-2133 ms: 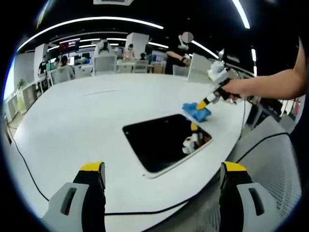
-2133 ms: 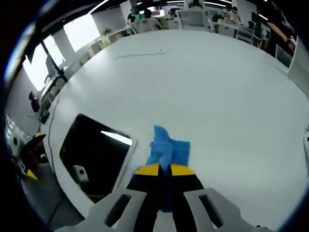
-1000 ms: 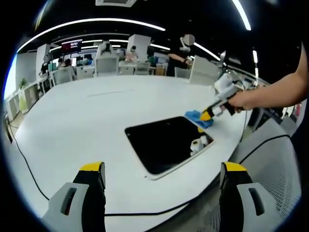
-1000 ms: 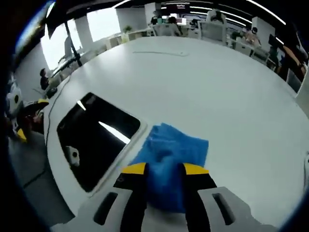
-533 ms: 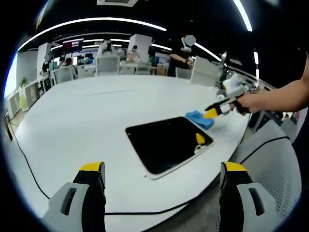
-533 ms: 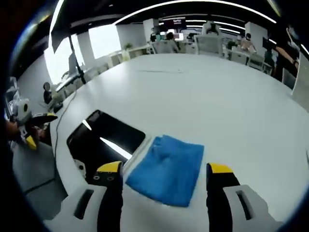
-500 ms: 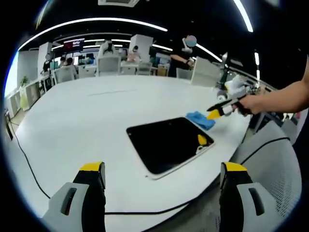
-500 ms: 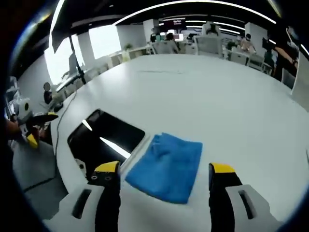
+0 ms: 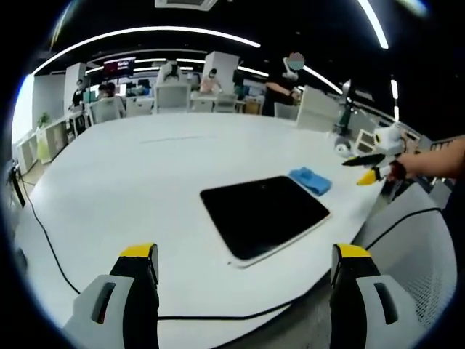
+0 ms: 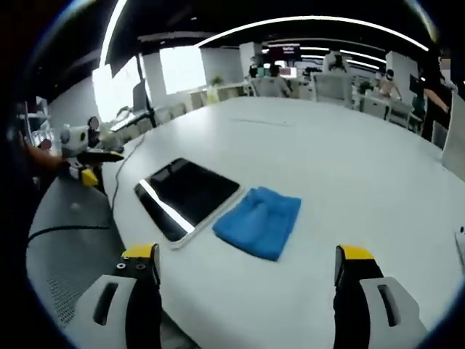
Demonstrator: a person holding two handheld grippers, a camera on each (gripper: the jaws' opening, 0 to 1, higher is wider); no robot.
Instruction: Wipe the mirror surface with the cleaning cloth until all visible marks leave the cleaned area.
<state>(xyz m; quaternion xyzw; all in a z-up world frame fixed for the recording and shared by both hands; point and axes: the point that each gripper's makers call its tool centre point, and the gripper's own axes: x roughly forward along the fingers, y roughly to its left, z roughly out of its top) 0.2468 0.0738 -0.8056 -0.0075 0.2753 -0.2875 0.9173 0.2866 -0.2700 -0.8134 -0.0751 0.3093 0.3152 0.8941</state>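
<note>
Blue cloth beside mirror; right gripper wide, hovering.

Glossy mirror, soft cloth, matt table.

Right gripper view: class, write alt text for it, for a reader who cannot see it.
A blue cleaning cloth lies on a white table right beside a dark rectangular mirror. The right claw hangs open above the table edge, holding nothing; the left claw shows far left.

Open-plan office: a large white table, rows of desks with seated people, strip ceiling lights.
</note>
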